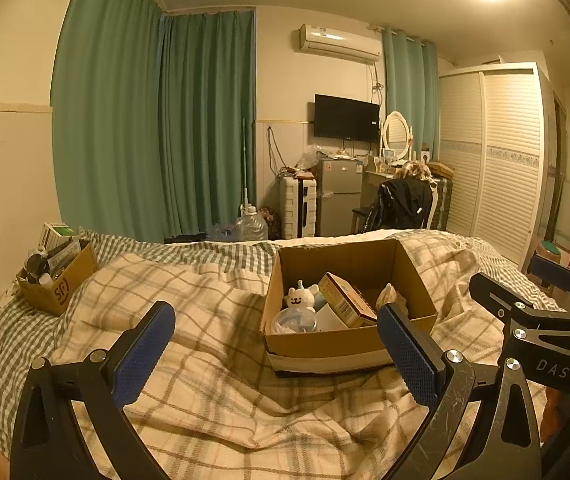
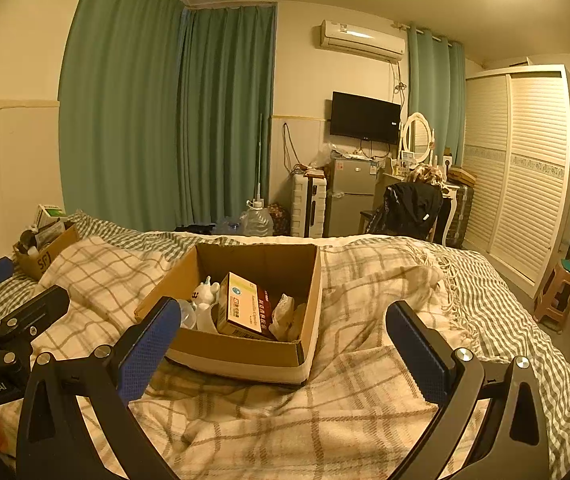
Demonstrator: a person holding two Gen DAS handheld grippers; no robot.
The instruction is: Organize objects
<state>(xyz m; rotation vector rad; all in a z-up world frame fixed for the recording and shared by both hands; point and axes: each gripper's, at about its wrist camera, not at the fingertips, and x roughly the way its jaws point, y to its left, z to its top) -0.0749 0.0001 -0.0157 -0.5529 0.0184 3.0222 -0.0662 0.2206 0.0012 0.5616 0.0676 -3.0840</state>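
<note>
Both claws, left claw [image 1: 277,344] and right claw [image 2: 285,344], gape wide and empty above a plaid blanket [image 2: 345,400] on the bed. An open cardboard box [image 2: 245,350] of small items sits just ahead; a second box [image 1: 63,286] rests far left.

The small cardboard box [image 1: 59,285] at the bed's left side is crammed with dark items too small and dim to name. In the larger cardboard box [image 1: 351,346], the near wall hides the lower part of the white bear-faced toy [image 1: 299,300], and the printing on the brown carton [image 2: 245,307] is too small to read. A crumpled pale thing [image 2: 285,312] beside the carton cannot be identified. The right gripper [image 1: 541,300] is cut off by the left wrist view's edge, so its fingers go unseen there. Items on the dressing table [image 2: 395,179] are too small to tell.
</note>
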